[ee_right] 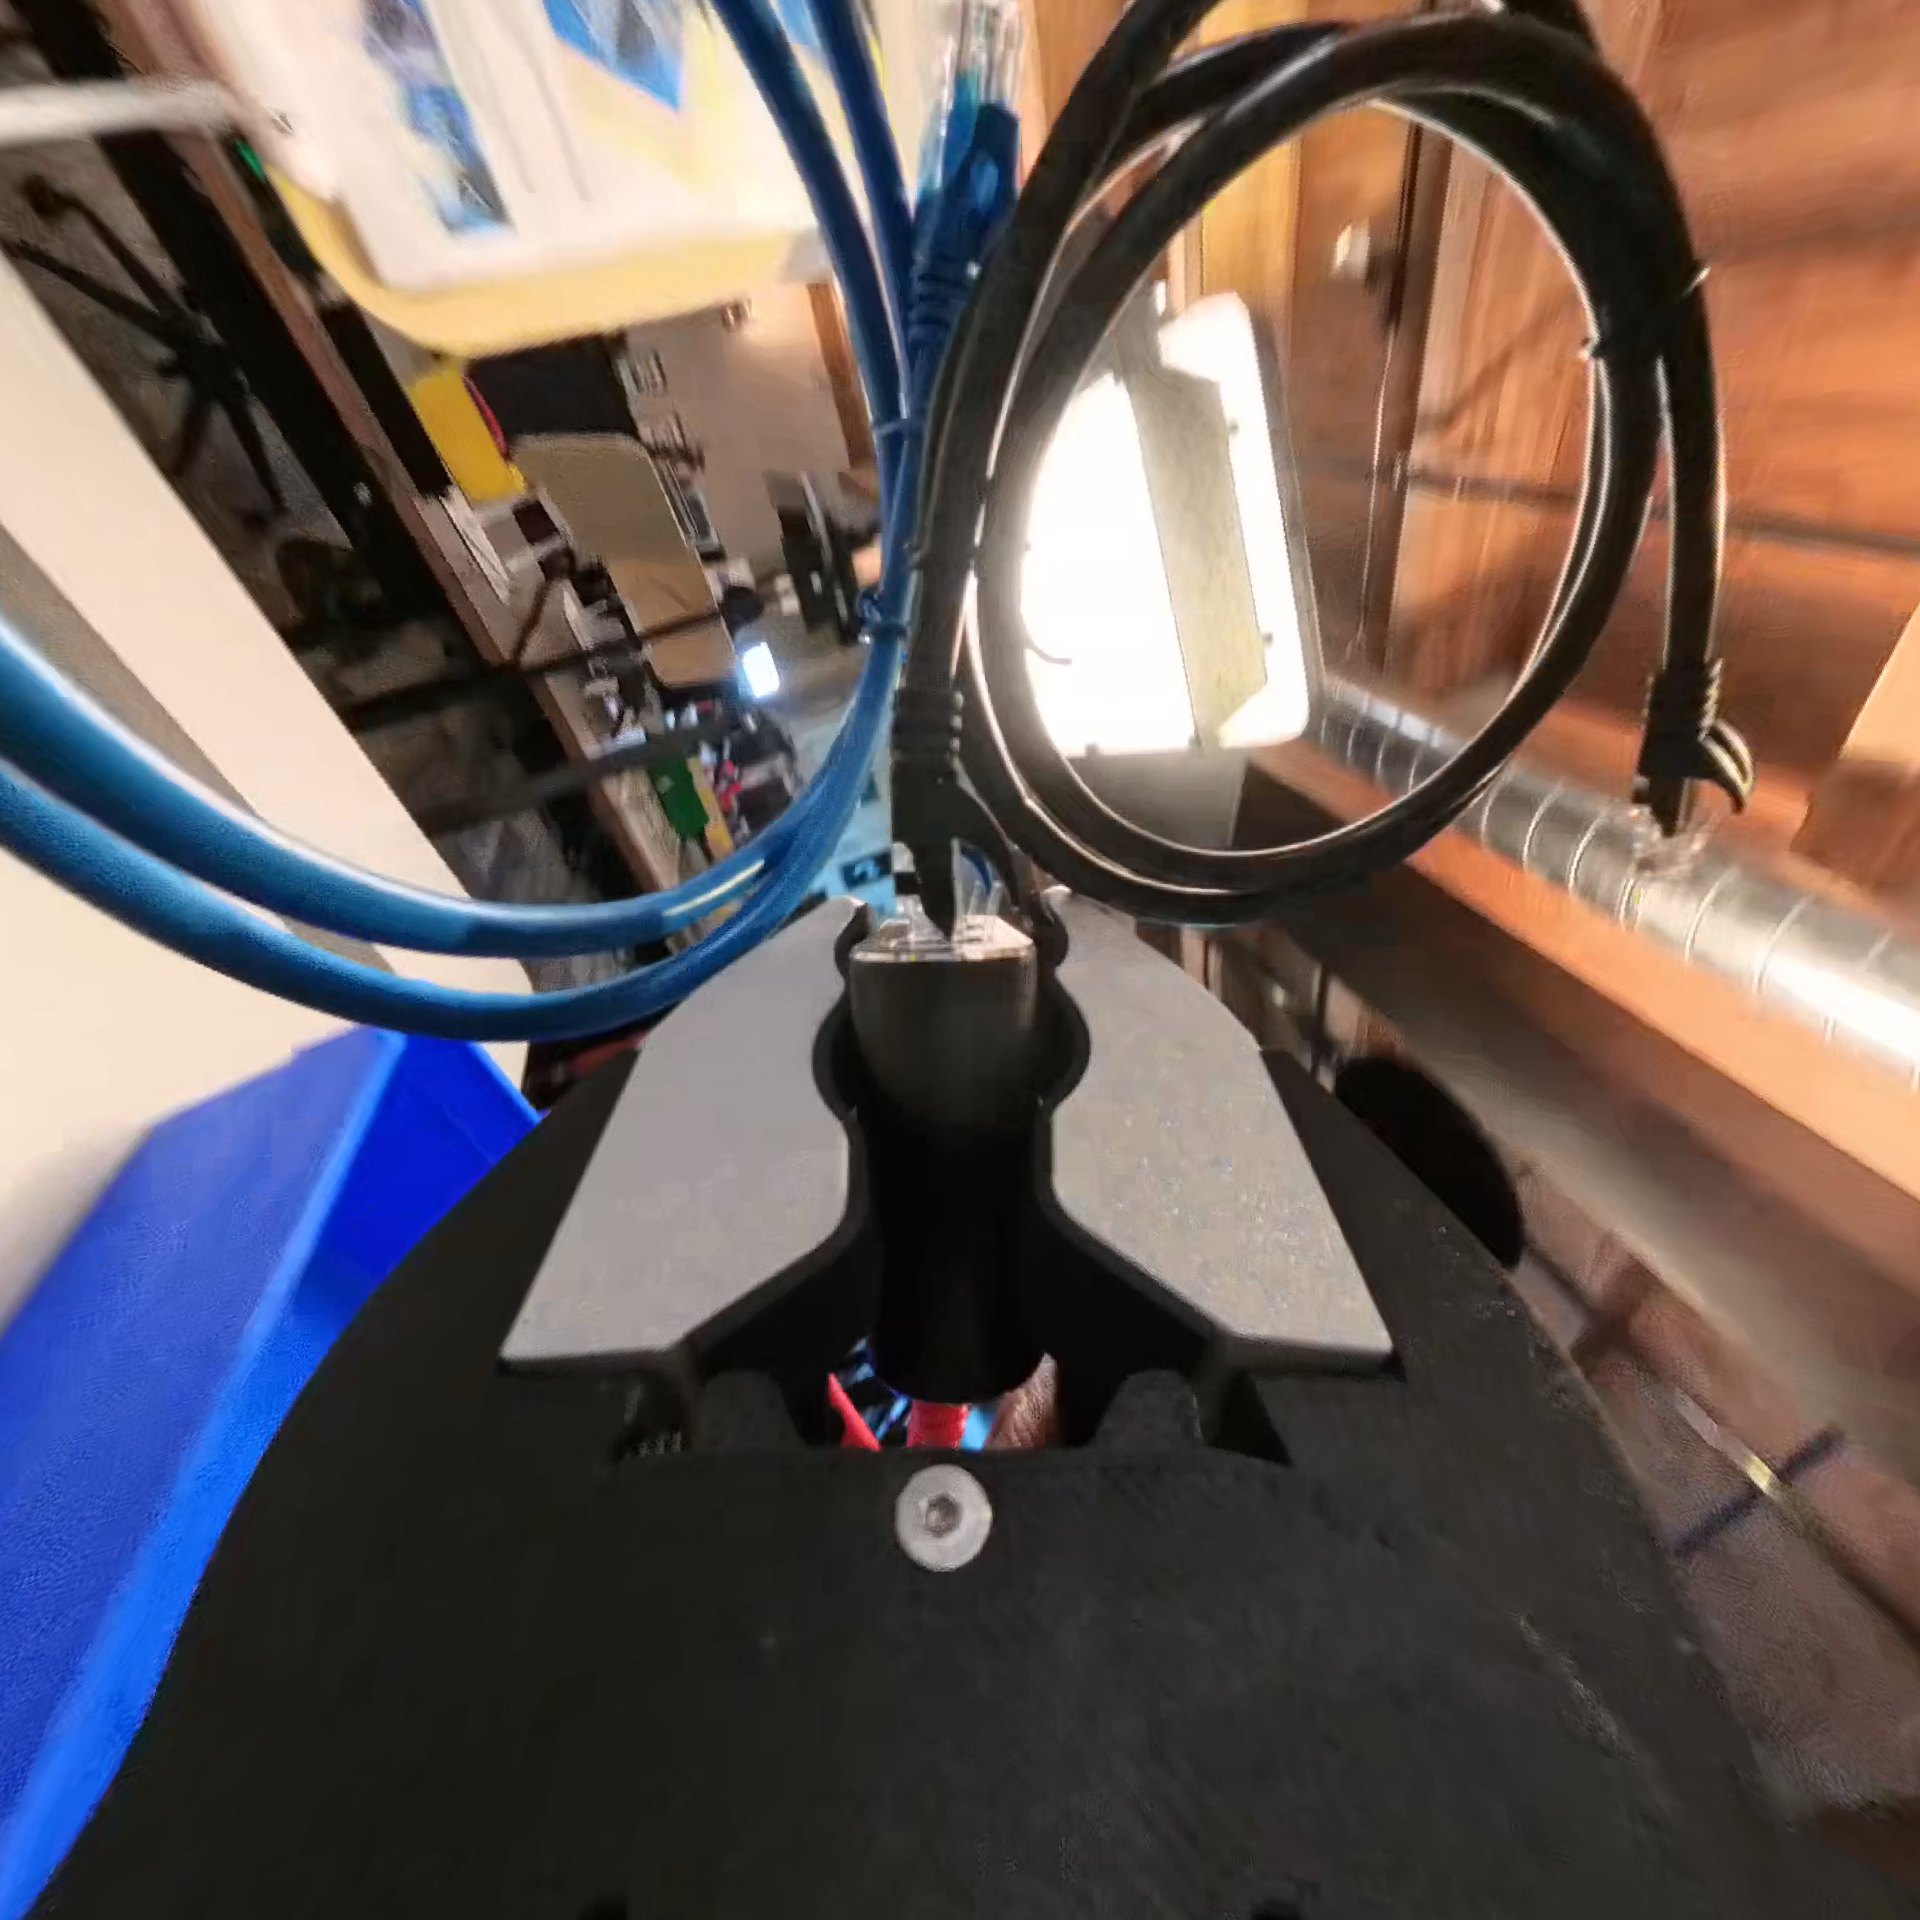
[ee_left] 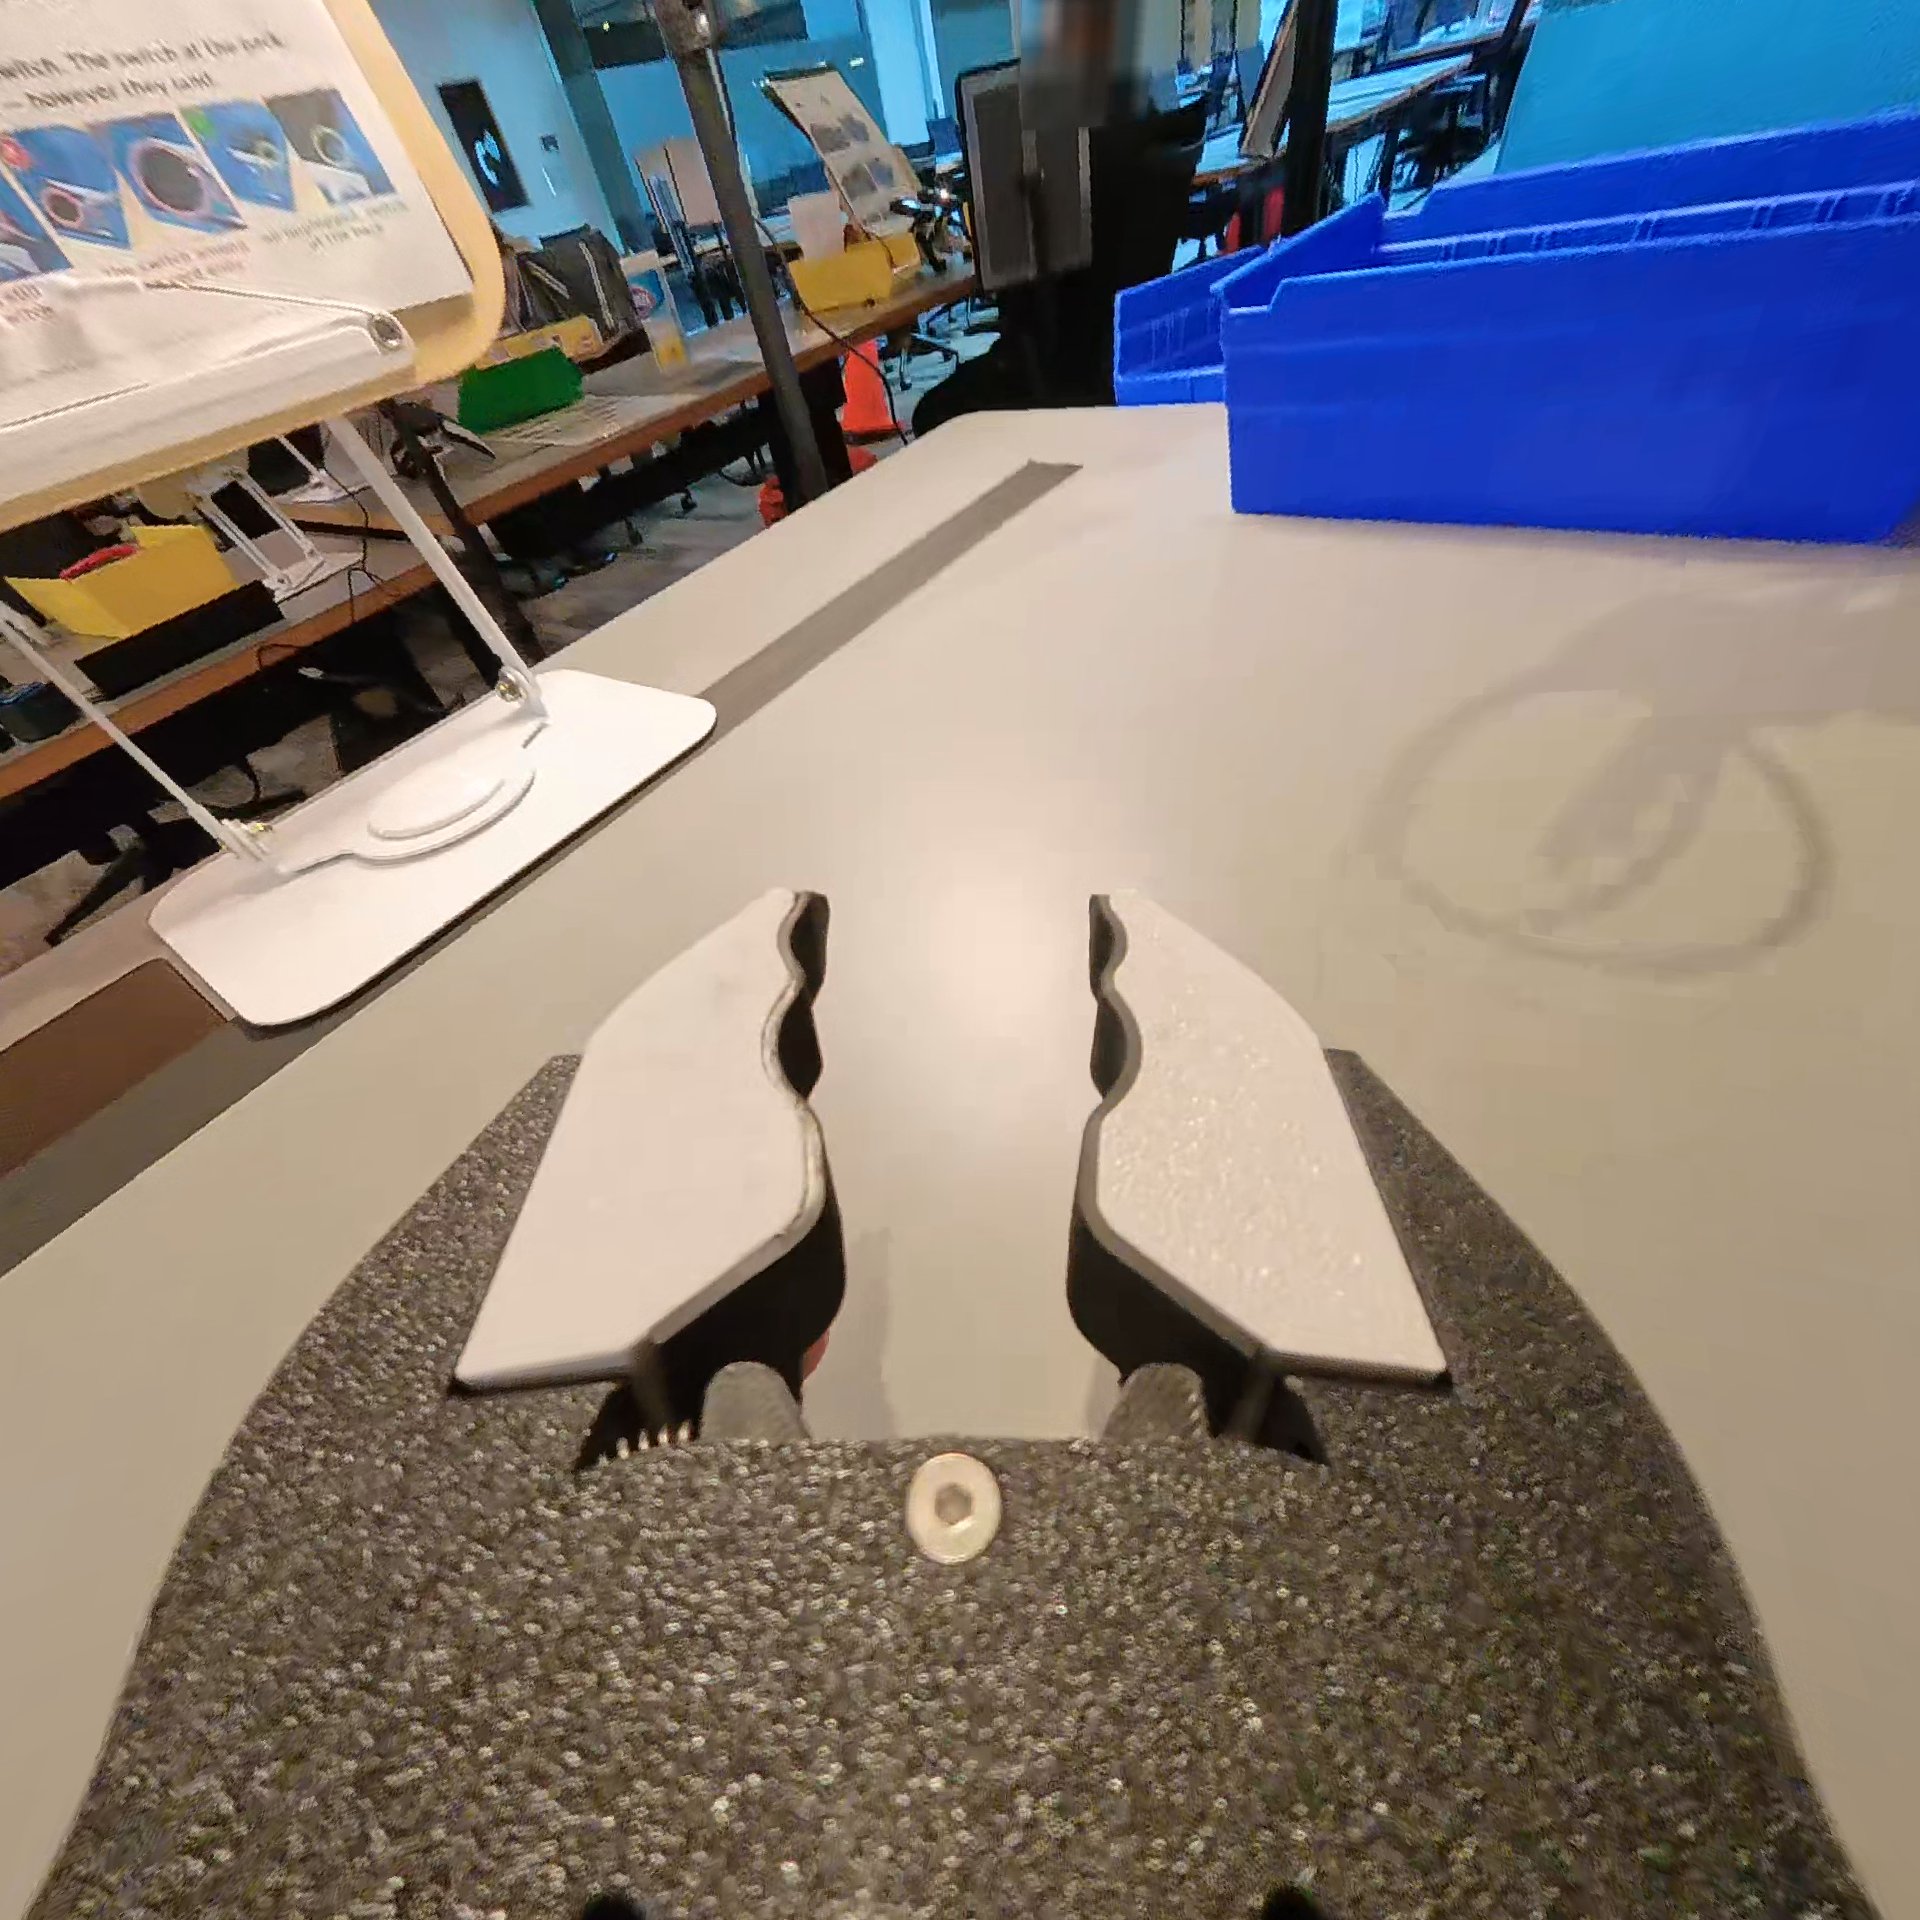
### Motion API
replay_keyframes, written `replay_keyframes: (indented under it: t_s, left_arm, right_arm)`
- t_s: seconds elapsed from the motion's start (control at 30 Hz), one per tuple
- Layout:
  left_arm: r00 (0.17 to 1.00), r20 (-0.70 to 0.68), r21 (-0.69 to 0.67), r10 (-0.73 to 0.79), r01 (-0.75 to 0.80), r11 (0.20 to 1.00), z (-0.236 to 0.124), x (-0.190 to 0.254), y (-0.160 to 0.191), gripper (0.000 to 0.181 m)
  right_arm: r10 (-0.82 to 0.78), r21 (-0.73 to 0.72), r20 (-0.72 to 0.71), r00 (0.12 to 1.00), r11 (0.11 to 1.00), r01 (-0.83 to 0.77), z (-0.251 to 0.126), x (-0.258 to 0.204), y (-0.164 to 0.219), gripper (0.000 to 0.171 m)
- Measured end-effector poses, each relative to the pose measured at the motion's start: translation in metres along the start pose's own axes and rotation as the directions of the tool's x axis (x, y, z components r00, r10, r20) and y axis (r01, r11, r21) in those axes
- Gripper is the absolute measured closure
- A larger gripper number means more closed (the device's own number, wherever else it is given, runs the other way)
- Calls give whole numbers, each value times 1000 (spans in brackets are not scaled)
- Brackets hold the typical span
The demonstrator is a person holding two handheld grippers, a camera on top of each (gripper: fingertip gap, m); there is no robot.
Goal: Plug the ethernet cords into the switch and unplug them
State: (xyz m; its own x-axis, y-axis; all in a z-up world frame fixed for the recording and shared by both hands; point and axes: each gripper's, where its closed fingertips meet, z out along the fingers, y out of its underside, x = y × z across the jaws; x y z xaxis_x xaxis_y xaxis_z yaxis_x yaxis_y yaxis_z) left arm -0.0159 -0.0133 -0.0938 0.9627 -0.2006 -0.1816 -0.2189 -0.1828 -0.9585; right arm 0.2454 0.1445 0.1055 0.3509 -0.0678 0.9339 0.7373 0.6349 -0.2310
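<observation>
Right gripper (ee_right: 951, 935), its jaws closed on a dark block-shaped body (ee_right: 940, 987) that appears to be the switch, is tilted upward, so that the cords hang toward the camera. Black ethernet cord (ee_right: 1600, 436), coiled in a loop, has one plug (ee_right: 925, 790) seated, or nearly seated, in the front face of the held body; whether it has latched cannot be told. Its free plug (ee_right: 1683, 748) dangles to the right, well apart from the fingers. Blue ethernet cord (ee_right: 312, 914) sweeps in from the left and rises beside the black one; its end is hidden. The seated plug's long axis lies along the line of the fingers, pointing back toward the gripper. Left gripper (ee_left: 956, 925), jaws apart and holding nothing, hovers over the grey table (ee_left: 1039, 675), near a white stand base (ee_left: 436, 831) and blue bins (ee_left: 1558, 395). No cord or switch shows in its view, so the right gripper is judged nearer the work; the left must be brought across to pull or insert a plug.
</observation>
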Motion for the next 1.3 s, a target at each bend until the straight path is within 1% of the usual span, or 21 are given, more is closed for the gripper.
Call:
replay_keyframes:
  t_s: [0.1, 0.13, 0.2, 0.27, 0.33, 0.43, 0.5, 0.57, 0.63, 0.67, 0.7, 0.77, 0.8, 0.9, 0.97, 1.0, 1.07, 1.13, 1.2, 1.3]
  left_arm:
    - [1000, 8, -7, 12, -12, 1000, 1, 0, 1, 132]
    - [1000, 12, -7, 13, -13, 1000, 1, 0, 1, 132]
    - [1000, 17, -5, 14, -14, 1000, 1, -1, 1, 133]
    - [1000, 21, -5, 18, -18, 1000, 1, -1, 1, 133]
    - [999, 22, -8, 25, -25, 1000, 1, 0, 1, 134]
    - [999, 23, -19, 46, -45, 999, 2, 2, 3, 135]
    - [998, 17, -33, 65, -64, 997, 4, 4, 5, 135]
    - [997, 11, -49, 82, -82, 995, 5, 7, 7, 135]
    - [995, 3, -66, 95, -95, 993, 6, 9, 9, 134]
    - [995, 0, -74, 98, -98, 992, 6, 9, 10, 134]
    - [995, 0, -79, 98, -98, 992, 6, 9, 11, 134]
    - [996, 4, -87, 87, -86, 993, 6, 8, 12, 134]
    - [997, 7, -88, 77, -76, 993, 5, 6, 12, 134]
    - [998, 12, -77, 55, -54, 996, 4, 5, 11, 134]
    - [999, 18, -69, 44, -43, 997, 3, 4, 9, 131]
    - [999, 19, -72, 34, -32, 997, 2, 4, 9, 129]
    - [1000, 12, -109, -14, 15, 994, 1, 5, 12, 129]
    - [998, -2, -136, -56, 55, 989, 0, 7, 13, 127]
    - [997, -6, -139, -75, 74, 988, -4, 10, 11, 126]
    - [995, -15, -134, -101, 98, 986, -14, 19, 5, 126]
  right_arm:
    - [125, -149, 13, 992, 981, -122, 10, 27, 61, 143]
    - [172, -207, 30, 985, 965, -162, 14, 27, 80, 142]
    - [255, -322, 92, 963, 922, -213, 21, 8, 115, 143]
    - [329, -438, 179, 927, 870, -224, 27, -26, 144, 143]
    - [417, -552, 259, 871, 804, -221, 30, -68, 167, 143]
    - [554, -697, 315, 771, 686, -209, 30, -122, 188, 143]
    - [630, -762, 347, 695, 621, -183, 30, -153, 195, 143]
    - [677, -807, 400, 618, 580, -112, 26, -184, 200, 143]
    - [706, -844, 449, 548, 537, 0, 12, -216, 208, 143]
    - [721, -852, 465, 514, 522, 39, 5, -228, 211, 143]
    - [729, -855, 462, 504, 517, 36, 4, -234, 212, 142]
    - [755, -864, 418, 505, 503, -36, 8, -228, 210, 143]
    - [778, -864, 395, 489, 495, -90, 11, -221, 207, 140]
    - [835, -854, 337, 435, 466, -233, 14, -196, 199, 116]
    - [868, -830, 308, 389, 445, -336, 16, -177, 191, 111]
    - [873, -812, 286, 395, 439, -384, 17, -166, 191, 111]
    - [881, -777, 248, 404, 430, -460, 15, -144, 191, 105]
    - [894, -729, 231, 384, 420, -540, 7, -125, 186, 105]
    - [909, -662, 236, 342, 408, -629, -7, -109, 175, 107]
    - [920, -568, 312, 237, 380, -730, -41, -98, 151, 111]
